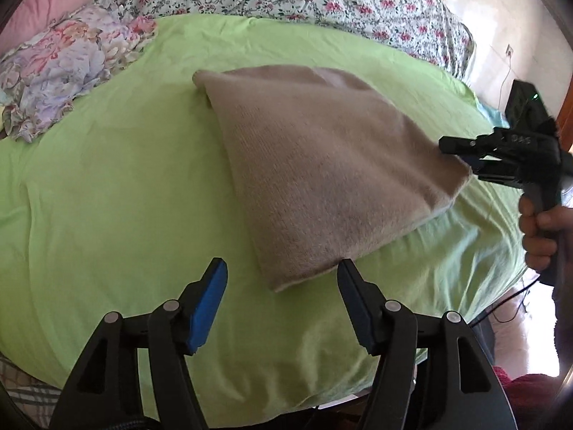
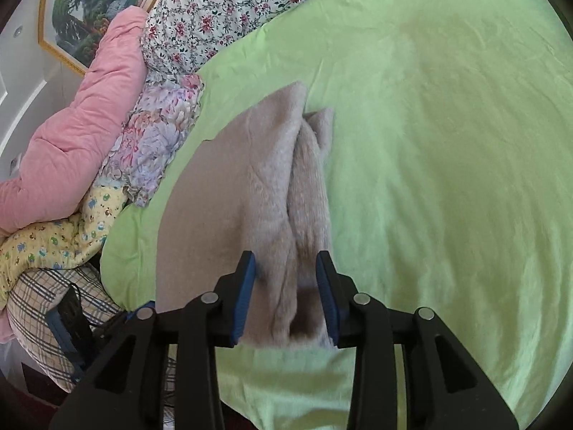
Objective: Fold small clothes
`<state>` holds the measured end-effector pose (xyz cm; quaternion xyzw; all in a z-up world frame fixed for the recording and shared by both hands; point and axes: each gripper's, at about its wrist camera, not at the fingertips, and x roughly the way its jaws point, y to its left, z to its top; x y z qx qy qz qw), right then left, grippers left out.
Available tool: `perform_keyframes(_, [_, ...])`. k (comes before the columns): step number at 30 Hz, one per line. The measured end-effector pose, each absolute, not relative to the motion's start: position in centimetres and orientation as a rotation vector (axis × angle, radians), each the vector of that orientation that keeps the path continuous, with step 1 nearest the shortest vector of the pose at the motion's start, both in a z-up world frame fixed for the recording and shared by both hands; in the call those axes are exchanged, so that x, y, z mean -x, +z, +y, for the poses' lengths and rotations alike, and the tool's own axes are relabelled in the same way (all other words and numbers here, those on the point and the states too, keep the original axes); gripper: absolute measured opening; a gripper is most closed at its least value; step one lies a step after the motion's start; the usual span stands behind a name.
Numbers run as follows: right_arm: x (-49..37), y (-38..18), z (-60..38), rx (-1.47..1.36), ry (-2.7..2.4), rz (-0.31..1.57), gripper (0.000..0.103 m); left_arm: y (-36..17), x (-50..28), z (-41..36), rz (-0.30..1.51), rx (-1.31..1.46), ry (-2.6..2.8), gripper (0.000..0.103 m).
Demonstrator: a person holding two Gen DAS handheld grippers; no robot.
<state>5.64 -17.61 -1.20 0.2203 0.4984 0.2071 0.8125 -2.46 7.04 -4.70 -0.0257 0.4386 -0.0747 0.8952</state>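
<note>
1. Your left claw [image 1: 283, 279] hangs released, just off the beige knit's [image 1: 315, 165] near corner.
2. Your right claw [image 2: 286, 286] grips its bunched corner, looks like.
3. Knit's on the green bed sheet [image 1: 107, 197].

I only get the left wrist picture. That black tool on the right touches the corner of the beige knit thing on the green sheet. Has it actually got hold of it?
Observer: It looks so. In the right wrist view the beige knit is bunched between the blue pads of the right gripper and fills the gap.
Operator: Just one layer of cloth in there?
Observer: No, at least two thick folds sit side by side between the pads.
Operator: And the gold frame I glimpse behind the bed?
Observer: It holds a painting of green trees.
</note>
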Motion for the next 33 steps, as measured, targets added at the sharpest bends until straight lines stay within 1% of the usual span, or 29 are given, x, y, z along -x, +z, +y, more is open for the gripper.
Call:
perform_keyframes(4, [-5.2, -1.0, -17.7, -0.464, 0.450, 1.056, 0.037, -5.8, 1.8, 6.7, 0.913, 0.006, -0.099, 0.064])
perform_keyframes(5, [-5.2, -0.9, -17.6, -0.459, 0.453, 1.053, 0.037, -6.0, 1.7, 6.9, 0.915, -0.002, -0.077, 0.057])
perform_keyframes(7, [-5.1, -0.8, -17.5, -0.444, 0.458, 1.051, 0.037, -6.2, 1.6, 7.8, 0.922, 0.034, -0.056, 0.048])
perform_keyframes(10, [-5.0, -0.9, -17.0, -0.392, 0.454, 1.054, 0.037, -5.6, 1.9, 9.1, 0.901, 0.151, -0.048, 0.048])
perform_keyframes(13, [-4.8, -1.2, -15.9, -0.354, 0.477, 1.056, 0.037, -5.2, 2.2, 8.9, 0.873, 0.183, -0.019, 0.047])
perform_keyframes(15, [-4.5, -1.2, -15.0, -0.298, 0.488, 1.052, 0.037, -5.5, 2.2, 8.6, 0.876, 0.191, -0.010, 0.045])
perform_keyframes(18, [-4.1, -1.3, -13.5, -0.183, 0.480, 1.046, 0.036, -6.4, 1.6, 8.9, 0.913, 0.219, -0.003, 0.038])
perform_keyframes(19, [-4.3, -1.3, -13.4, -0.185, 0.490, 1.059, 0.014, -6.3, 1.5, 8.9, 0.913, 0.226, -0.006, 0.037])
perform_keyframes(20, [-4.4, -0.9, -13.6, -0.198, 0.490, 1.053, 0.007, -6.1, 1.5, 8.9, 0.911, 0.223, -0.011, 0.034])
perform_keyframes(23, [-3.8, 3.8, -15.4, -0.278, 0.521, 0.900, 0.007, -5.9, 1.5, 8.6, 0.915, 0.198, -0.010, 0.033])
perform_keyframes(25, [-3.4, 5.5, -16.3, -0.277, 0.511, 0.863, 0.007, -6.0, 1.3, 8.6, 0.927, 0.205, -0.014, 0.032])
perform_keyframes(27, [-3.4, 4.5, -16.6, -0.260, 0.497, 0.895, 0.007, -6.3, 1.1, 8.6, 0.943, 0.227, -0.015, 0.030])
perform_keyframes(29, [-3.7, 1.5, -16.9, -0.252, 0.457, 0.966, 0.007, -6.5, 0.8, 9.1, 0.953, 0.256, -0.023, 0.030])
perform_keyframes(33, [-4.4, -4.0, -18.3, -0.336, 0.407, 1.063, 0.007, -6.7, 0.8, 9.8, 0.968, 0.301, -0.047, 0.030])
